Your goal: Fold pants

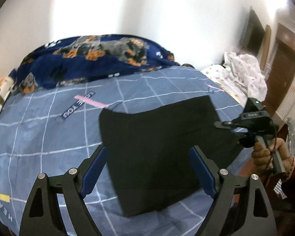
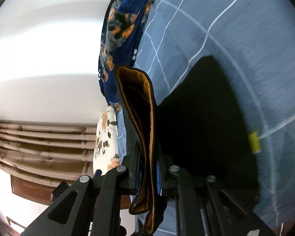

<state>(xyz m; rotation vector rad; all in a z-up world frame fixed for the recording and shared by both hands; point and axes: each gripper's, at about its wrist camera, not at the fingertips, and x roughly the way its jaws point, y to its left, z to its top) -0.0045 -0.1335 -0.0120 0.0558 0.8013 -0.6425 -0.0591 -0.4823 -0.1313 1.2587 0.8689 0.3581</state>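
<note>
Left tongs: jaws wide apart, blue pads either side of the black pants without pressing them; nothing is held.
Right tongs: clamped on a stacked edge of the pants, orange lining showing between the layers; your hand grips the handle at the right side of the garment.
Pants: folded into a dark block lying on the blue grid bedsheet, one edge lifted by your right tongs.
Surroundings: navy dog-print blanket heaped at the far side, well apart from the pants; white spotted cloth off to the right.
Step in hand, as I judge it: carrying the held edge over for another fold.
Do it well: keep every layer pinched together, lay the edge square on the block's far edge, and use your left tongs to pin the near side so the stack doesn't slide.
Risk: the inner layer slipping from the pinch and skewing the fold.
</note>
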